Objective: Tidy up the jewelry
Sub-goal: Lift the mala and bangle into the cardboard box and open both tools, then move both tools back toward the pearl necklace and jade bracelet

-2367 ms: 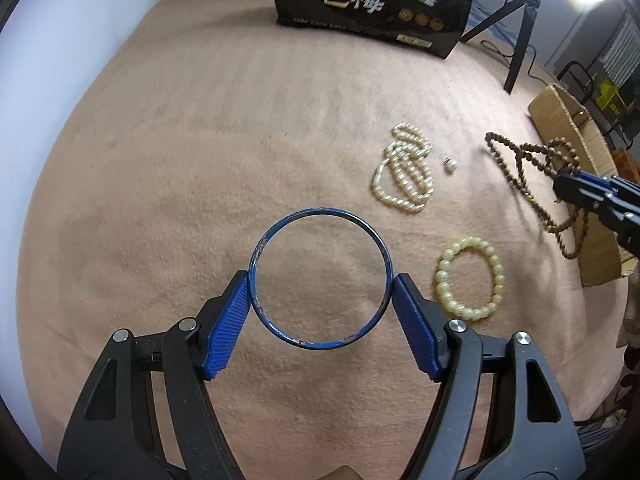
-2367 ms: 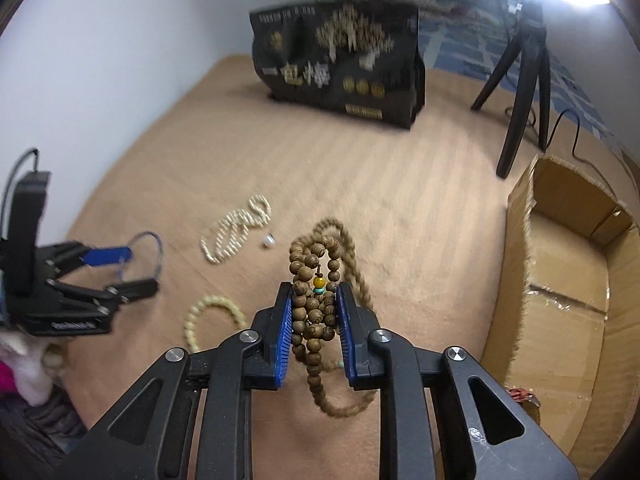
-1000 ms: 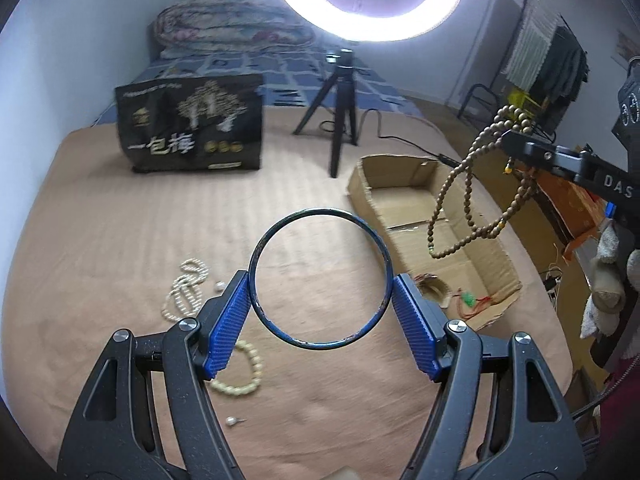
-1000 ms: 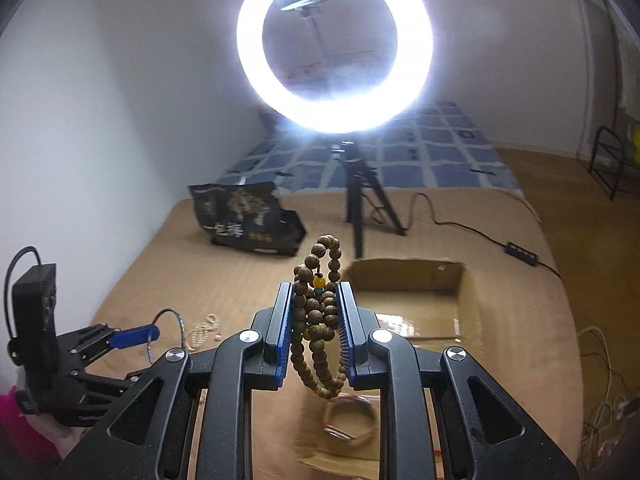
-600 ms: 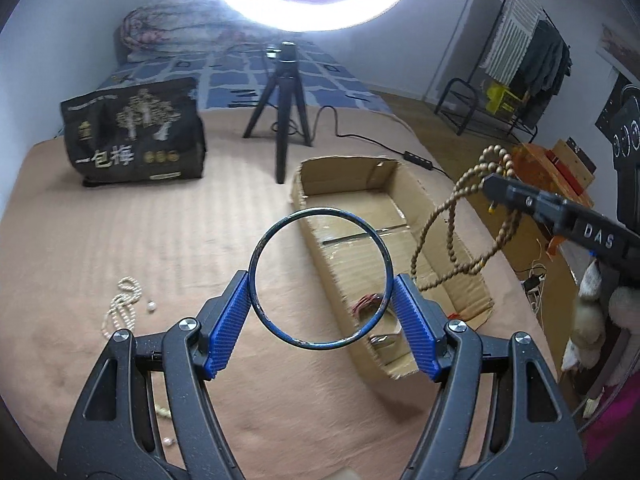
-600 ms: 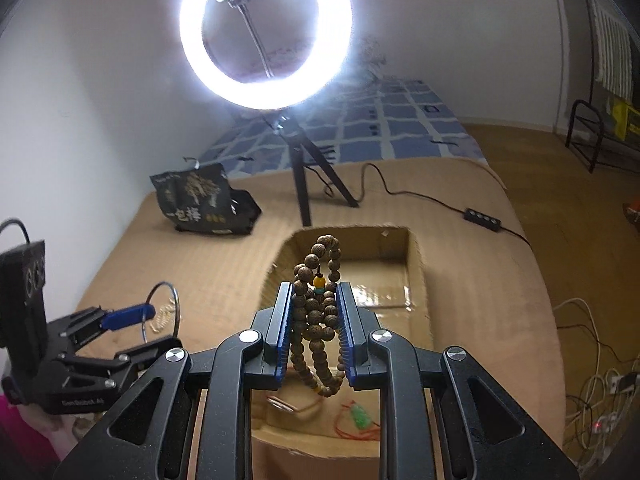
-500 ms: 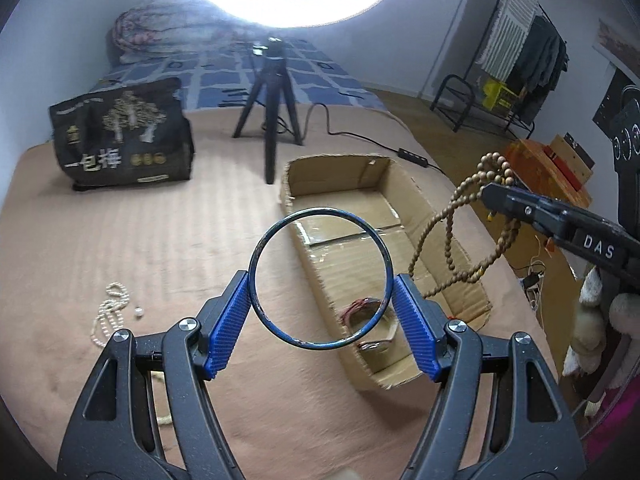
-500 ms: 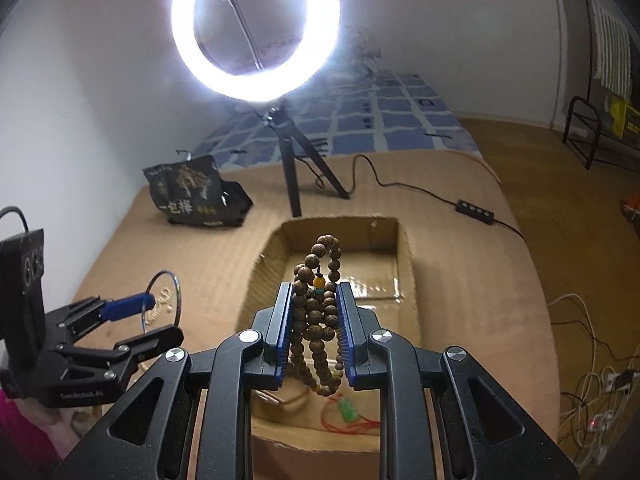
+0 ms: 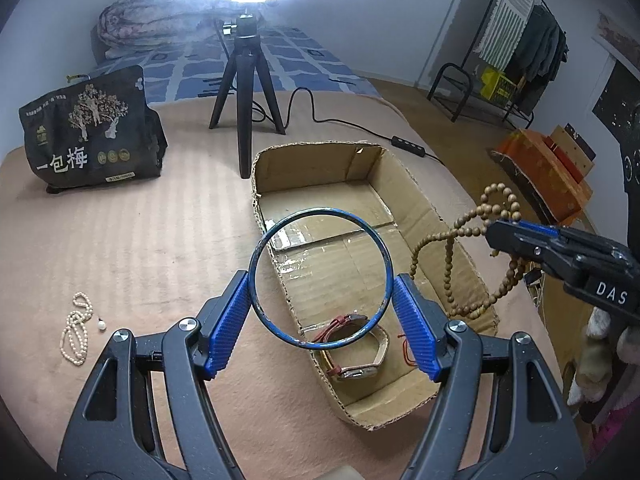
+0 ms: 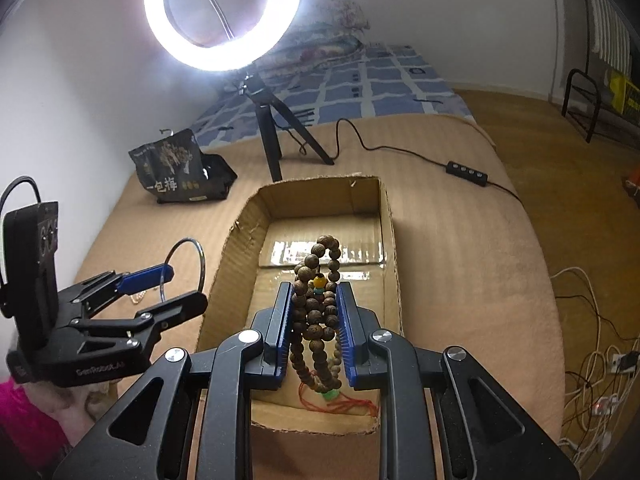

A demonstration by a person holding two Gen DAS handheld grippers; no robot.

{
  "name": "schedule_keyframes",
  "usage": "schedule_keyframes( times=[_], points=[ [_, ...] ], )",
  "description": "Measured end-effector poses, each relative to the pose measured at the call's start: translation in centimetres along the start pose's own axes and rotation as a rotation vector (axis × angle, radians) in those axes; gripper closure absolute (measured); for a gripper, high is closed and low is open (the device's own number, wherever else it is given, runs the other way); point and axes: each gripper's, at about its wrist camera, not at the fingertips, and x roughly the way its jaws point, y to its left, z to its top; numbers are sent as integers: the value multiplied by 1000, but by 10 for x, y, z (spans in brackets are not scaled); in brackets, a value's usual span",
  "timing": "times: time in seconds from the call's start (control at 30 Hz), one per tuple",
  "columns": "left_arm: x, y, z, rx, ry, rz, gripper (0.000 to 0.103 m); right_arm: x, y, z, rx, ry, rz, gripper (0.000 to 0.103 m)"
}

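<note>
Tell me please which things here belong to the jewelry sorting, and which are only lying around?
Part of the job:
- blue bangle, in the left gripper
- wooden bead necklace, in the right gripper
- cardboard box
- watch and red cord in the box
- pearl strand on the blanket

Just lying about:
- black snack bag
- ring light tripod
- cable

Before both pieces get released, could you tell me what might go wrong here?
1. The beads hang in long loops over the box; a loop could catch on its wall.
2. The bangle seems above the near wall and may land outside.
3. It could strike the watch below.
</note>
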Motion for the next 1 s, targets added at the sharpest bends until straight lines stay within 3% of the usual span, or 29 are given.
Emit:
schedule_keyframes(
  times=[0.2,0.33,1.0],
  points=[
    [1,-2,0,5,9,-28,29,2,-1,-1,22,10,10,81],
    [3,-2,1,-3,20,-43,29,2,1,0,23,7,-25,56],
    [-18,16,1,5,0,-9,29,-4,8,1,16,-17,-31,56]
  ],
)
